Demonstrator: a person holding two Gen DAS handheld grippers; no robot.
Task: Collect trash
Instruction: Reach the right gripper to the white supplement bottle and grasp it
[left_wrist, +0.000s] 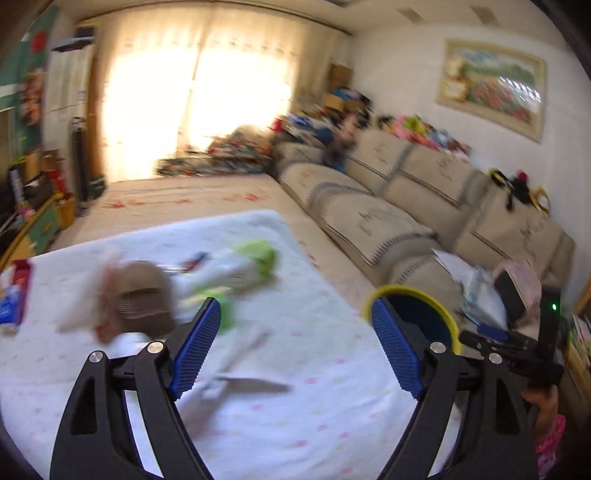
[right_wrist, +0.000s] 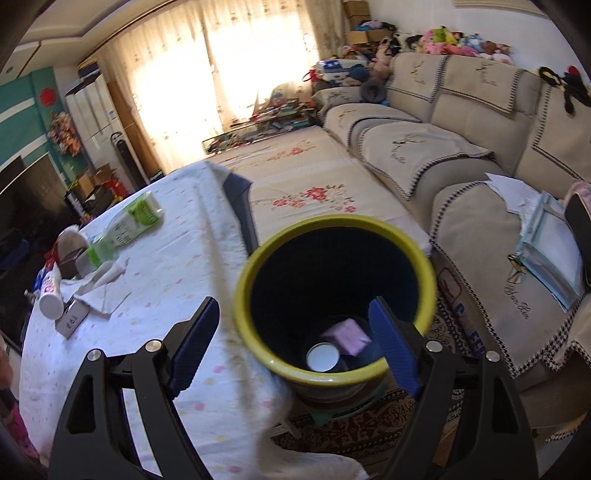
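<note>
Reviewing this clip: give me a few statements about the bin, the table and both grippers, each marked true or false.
1. The bin already holds a purple packet and a white-lidded item. True.
2. The right gripper is clamped on a tissue. False: its jaws stand open with nothing between them, over the bin's rim.
3. The left gripper is open and holds nothing. True.
4. The table is bare. False: a green-and-white carton, crumpled tissue and a white bottle lie on it.
5. The bin stands on the sofa. False: it stands on the floor, between table and sofa.
</note>
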